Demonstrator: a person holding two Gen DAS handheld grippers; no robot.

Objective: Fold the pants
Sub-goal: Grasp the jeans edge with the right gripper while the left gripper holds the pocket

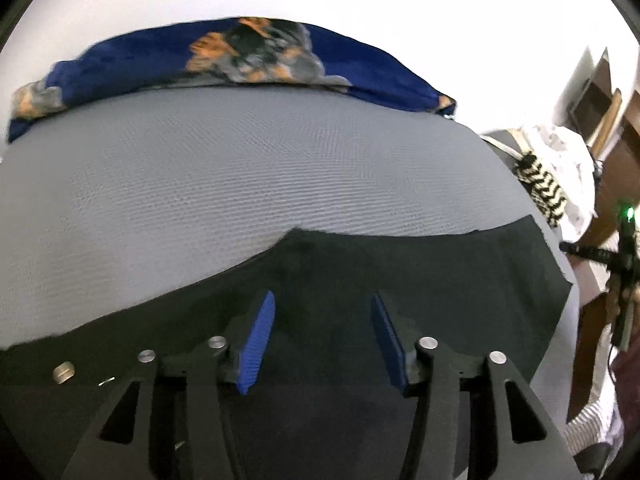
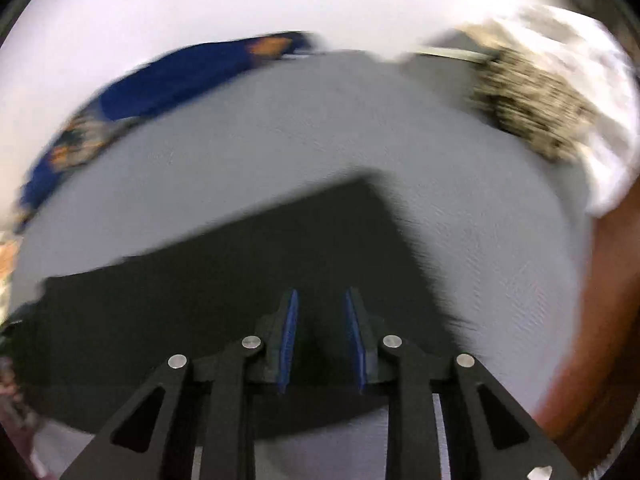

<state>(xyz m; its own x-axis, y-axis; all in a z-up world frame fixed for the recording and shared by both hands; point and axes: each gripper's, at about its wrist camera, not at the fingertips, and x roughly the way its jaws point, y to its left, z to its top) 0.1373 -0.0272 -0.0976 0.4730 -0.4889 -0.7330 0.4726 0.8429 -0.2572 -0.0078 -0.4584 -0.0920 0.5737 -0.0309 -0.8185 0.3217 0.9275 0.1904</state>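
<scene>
Black pants [image 1: 400,280] lie flat on a grey textured bed surface [image 1: 240,168]. In the left wrist view my left gripper [image 1: 323,304] hovers over the pants with its blue-padded jaws wide apart and nothing between them. A metal button [image 1: 64,372] on the pants shows at the lower left. In the blurred right wrist view the pants [image 2: 240,264] form a dark rectangle with a corner at the upper right. My right gripper [image 2: 321,300] is over them, jaws partly apart and empty.
A blue blanket with an orange and grey print [image 1: 224,60] lies along the far edge of the bed. A black-and-white zigzag cloth [image 1: 540,184] and white fabric sit at the right edge. Brown wooden furniture [image 1: 608,152] stands beyond. A white wall is behind.
</scene>
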